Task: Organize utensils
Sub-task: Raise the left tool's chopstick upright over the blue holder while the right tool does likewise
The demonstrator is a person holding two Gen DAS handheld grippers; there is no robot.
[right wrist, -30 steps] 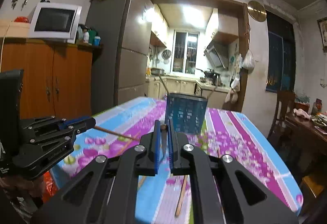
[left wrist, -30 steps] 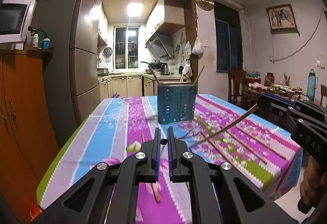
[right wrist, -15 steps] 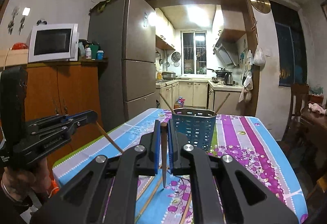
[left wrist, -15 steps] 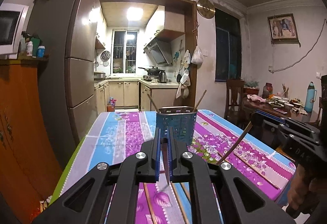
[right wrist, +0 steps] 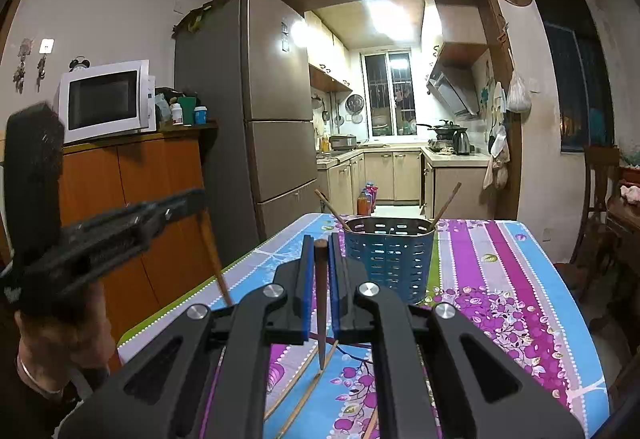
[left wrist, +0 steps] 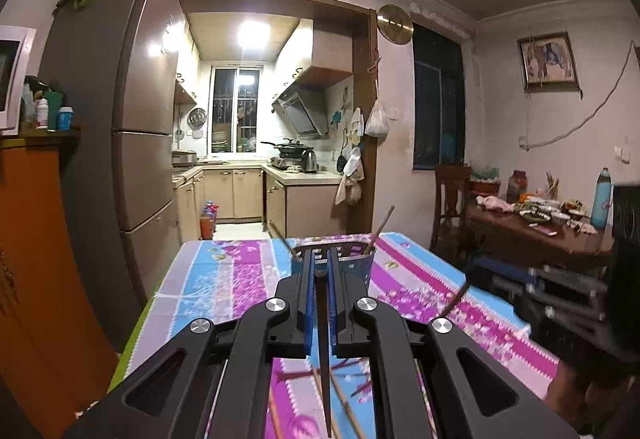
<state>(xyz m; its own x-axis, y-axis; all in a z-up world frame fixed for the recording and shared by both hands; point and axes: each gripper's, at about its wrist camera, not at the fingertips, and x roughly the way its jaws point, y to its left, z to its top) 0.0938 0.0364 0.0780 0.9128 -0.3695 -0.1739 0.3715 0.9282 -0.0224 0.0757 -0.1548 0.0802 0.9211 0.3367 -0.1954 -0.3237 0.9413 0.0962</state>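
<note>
My left fingers (left wrist: pixel 320 259) are clamped on a dark, tapered wooden chopstick (left wrist: pixel 323 339) hanging point-down; my right fingers (right wrist: pixel 320 245) pinch another chopstick (right wrist: pixel 321 303) the same way. Both point nearly level above the surface (right wrist: pixel 500 279), with its glossy floral striped cloth. Ahead stands the blue perforated plastic holder (right wrist: pixel 390 255), two sticks leaning inside; loose chopsticks (right wrist: pixel 304 395) lie below.
</note>
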